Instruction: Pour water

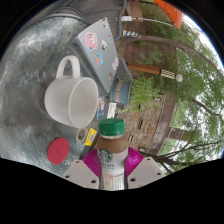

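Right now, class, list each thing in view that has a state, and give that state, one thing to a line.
Bottle: upright, green cap on, held between the tool's pads.
Tool: shut on the bottle.
White mug: open mouth showing, nothing visible inside.
Red lid: lying flat on the table, off any container.

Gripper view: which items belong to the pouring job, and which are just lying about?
Job: bottle with green cap, gripped between the tool fingers; white mug just beyond.
Lying about: red lid, laptop, yellow piece.
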`<state>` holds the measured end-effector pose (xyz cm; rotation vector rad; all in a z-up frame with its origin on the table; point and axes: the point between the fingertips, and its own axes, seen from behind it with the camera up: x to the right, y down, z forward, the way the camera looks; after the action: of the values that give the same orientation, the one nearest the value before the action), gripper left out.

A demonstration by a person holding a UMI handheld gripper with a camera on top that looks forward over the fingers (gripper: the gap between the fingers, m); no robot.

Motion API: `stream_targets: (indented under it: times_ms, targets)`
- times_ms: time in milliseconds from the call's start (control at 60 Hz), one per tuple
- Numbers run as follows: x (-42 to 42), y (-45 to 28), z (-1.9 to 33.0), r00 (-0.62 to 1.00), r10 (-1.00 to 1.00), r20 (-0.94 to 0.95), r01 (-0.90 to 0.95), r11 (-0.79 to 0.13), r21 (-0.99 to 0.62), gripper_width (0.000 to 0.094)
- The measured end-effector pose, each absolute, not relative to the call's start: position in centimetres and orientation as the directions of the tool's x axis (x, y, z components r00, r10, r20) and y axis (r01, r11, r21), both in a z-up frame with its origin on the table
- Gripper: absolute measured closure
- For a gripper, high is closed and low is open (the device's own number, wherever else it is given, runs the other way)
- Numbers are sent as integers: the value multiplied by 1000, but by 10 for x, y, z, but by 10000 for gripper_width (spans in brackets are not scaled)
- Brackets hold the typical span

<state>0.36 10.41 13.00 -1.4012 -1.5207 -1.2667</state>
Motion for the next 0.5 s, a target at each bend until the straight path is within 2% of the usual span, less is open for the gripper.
stream_targets:
  times_ms: [117, 217, 367, 500]
  targets:
    - [4, 109, 131, -422, 304, 854, 886, -59, 459, 662]
    - [5, 109, 140, -562, 321, 762, 792, -55, 608, 662]
    - [-11, 103, 153, -651, 306, 694, 722, -29, 691, 661]
    - [-19, 108, 149, -663, 310, 682, 717, -1, 697, 661]
